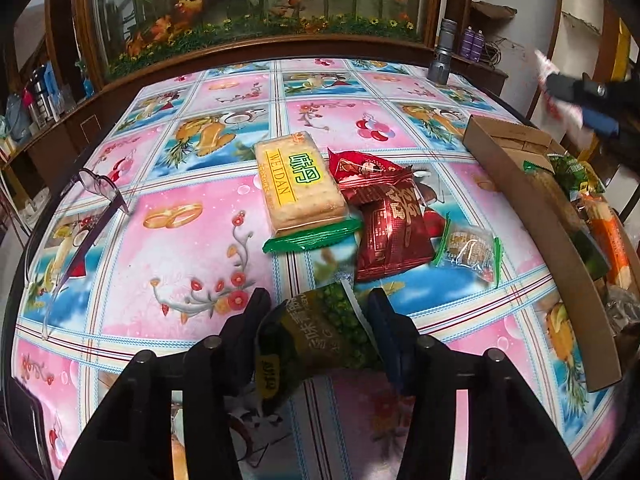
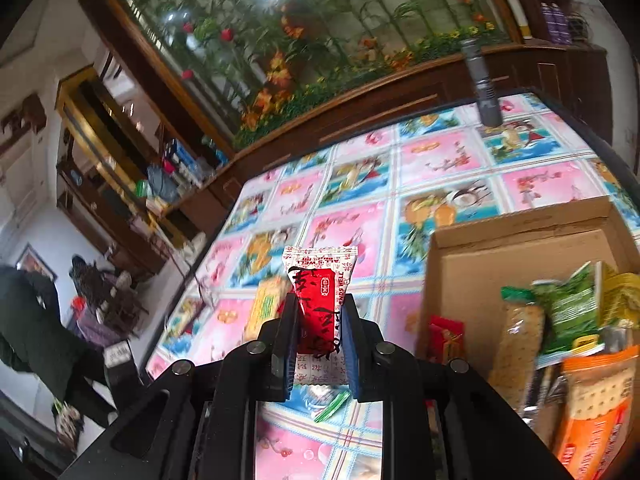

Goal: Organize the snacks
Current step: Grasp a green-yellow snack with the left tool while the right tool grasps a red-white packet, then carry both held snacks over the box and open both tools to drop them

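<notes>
My left gripper [image 1: 318, 308] is shut on a green pea snack packet [image 1: 320, 336], held just above the patterned table. Ahead of it lie a yellow WEIDAN cracker pack [image 1: 296, 184], dark red snack packets [image 1: 388, 220] and a small clear-wrapped cake [image 1: 470, 250]. My right gripper [image 2: 318, 312] is shut on a red and white candy packet [image 2: 320, 292], held up in the air left of the cardboard box [image 2: 520, 236]. The right gripper also shows in the left wrist view [image 1: 580, 98], above the box [image 1: 532, 216]. The box holds several snack packs.
A pair of glasses [image 1: 80, 216] lies at the table's left edge. A grey flashlight [image 1: 442, 50] stands at the far right corner. A wooden cabinet with artificial flowers [image 1: 256, 12] runs behind the table. A person [image 2: 44, 328] stands in the room at left.
</notes>
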Demonstrator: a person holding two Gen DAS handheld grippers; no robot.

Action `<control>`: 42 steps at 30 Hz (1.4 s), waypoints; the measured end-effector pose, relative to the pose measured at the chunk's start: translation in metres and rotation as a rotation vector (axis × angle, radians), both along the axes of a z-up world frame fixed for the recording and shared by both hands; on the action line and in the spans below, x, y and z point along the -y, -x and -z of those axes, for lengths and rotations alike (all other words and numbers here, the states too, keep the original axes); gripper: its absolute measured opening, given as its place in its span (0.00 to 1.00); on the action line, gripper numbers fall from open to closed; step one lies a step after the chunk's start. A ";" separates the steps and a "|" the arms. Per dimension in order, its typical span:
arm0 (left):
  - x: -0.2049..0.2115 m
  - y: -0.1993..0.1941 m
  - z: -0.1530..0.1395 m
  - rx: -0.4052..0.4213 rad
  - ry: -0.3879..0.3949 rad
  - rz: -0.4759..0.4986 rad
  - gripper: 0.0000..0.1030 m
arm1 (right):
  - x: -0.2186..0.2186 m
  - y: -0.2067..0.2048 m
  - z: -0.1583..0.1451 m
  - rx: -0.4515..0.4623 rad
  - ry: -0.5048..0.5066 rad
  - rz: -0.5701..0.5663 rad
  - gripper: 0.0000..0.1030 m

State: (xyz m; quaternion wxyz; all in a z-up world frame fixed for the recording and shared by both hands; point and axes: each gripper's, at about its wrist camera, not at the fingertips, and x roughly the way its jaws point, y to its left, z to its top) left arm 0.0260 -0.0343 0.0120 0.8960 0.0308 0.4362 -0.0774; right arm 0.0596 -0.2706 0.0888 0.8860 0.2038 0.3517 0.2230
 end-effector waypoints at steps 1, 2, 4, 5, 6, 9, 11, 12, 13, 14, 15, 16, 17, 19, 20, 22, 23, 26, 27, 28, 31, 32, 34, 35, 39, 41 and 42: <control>0.000 0.000 0.000 0.002 0.000 0.000 0.47 | 0.008 0.000 -0.002 0.005 -0.006 0.020 0.21; -0.001 0.000 0.000 0.003 0.004 0.000 0.46 | 0.021 0.000 -0.004 0.006 -0.025 0.052 0.21; -0.003 0.001 -0.001 0.004 0.029 -0.003 0.46 | 0.042 -0.001 -0.005 0.001 -0.059 0.098 0.21; -0.004 0.001 -0.001 0.003 0.037 -0.005 0.46 | 0.052 0.000 -0.005 0.002 -0.071 0.122 0.21; -0.005 0.001 -0.002 0.004 0.046 -0.007 0.44 | 0.059 0.000 -0.005 0.002 -0.075 0.141 0.21; -0.006 0.002 -0.006 0.022 0.055 -0.011 0.35 | 0.078 0.000 -0.005 -0.006 -0.106 0.186 0.21; -0.008 0.001 -0.006 0.016 0.046 -0.025 0.38 | 0.082 -0.001 -0.004 -0.014 -0.114 0.186 0.21; -0.008 0.001 -0.005 0.005 0.024 -0.033 0.45 | 0.081 -0.001 -0.003 -0.018 -0.111 0.187 0.21; -0.009 0.002 -0.003 -0.005 0.007 -0.043 0.48 | 0.080 -0.002 -0.003 -0.021 -0.111 0.183 0.21; -0.010 0.003 0.000 -0.021 0.002 -0.045 0.54 | 0.078 -0.002 -0.002 -0.023 -0.112 0.175 0.21; -0.011 0.006 0.000 -0.018 -0.001 -0.042 0.60 | 0.078 -0.002 -0.002 -0.023 -0.113 0.172 0.21; -0.012 0.008 0.000 -0.021 0.001 -0.040 0.61 | 0.078 -0.001 -0.002 -0.023 -0.115 0.169 0.21; -0.012 0.012 0.001 -0.018 -0.001 -0.034 0.61 | 0.078 -0.001 -0.003 -0.022 -0.118 0.165 0.21; -0.010 0.015 0.001 -0.003 -0.018 -0.034 0.54 | 0.078 0.002 -0.005 -0.018 -0.126 0.160 0.21; -0.010 0.016 0.001 -0.004 -0.020 -0.033 0.53 | 0.077 0.004 -0.006 -0.014 -0.128 0.161 0.21; -0.008 0.019 0.000 -0.006 -0.026 -0.031 0.52 | 0.077 0.006 -0.008 -0.007 -0.132 0.159 0.21; -0.008 0.020 0.000 -0.006 -0.027 -0.029 0.51 | 0.077 0.006 -0.008 -0.005 -0.133 0.160 0.21; -0.008 0.026 -0.001 -0.003 -0.030 -0.040 0.46 | 0.079 0.007 -0.008 -0.006 -0.146 0.161 0.21; -0.008 0.028 -0.001 -0.004 -0.034 -0.039 0.40 | 0.079 0.007 -0.007 -0.008 -0.148 0.160 0.21; -0.007 0.030 -0.003 -0.008 -0.034 -0.031 0.40 | 0.078 0.007 -0.007 -0.009 -0.150 0.158 0.21; -0.006 0.032 -0.003 -0.013 -0.055 -0.027 0.42 | 0.075 0.007 -0.008 -0.004 -0.149 0.147 0.21; -0.005 0.034 -0.003 -0.012 -0.065 -0.026 0.43 | 0.074 0.008 -0.009 -0.002 -0.149 0.140 0.21; -0.006 0.036 -0.003 -0.016 -0.076 -0.030 0.55 | 0.072 0.009 -0.010 0.002 -0.148 0.135 0.21; -0.006 0.037 -0.003 -0.015 -0.082 -0.033 0.59 | 0.072 0.009 -0.010 0.003 -0.145 0.136 0.21; -0.011 0.042 -0.003 -0.008 -0.047 -0.020 0.41 | 0.071 0.009 -0.011 0.001 -0.150 0.136 0.21; -0.010 0.043 -0.003 0.000 -0.056 -0.031 0.38 | 0.074 0.010 -0.011 0.002 -0.155 0.138 0.21; -0.010 0.043 -0.004 0.000 -0.054 -0.037 0.38 | 0.074 0.010 -0.011 0.004 -0.157 0.142 0.21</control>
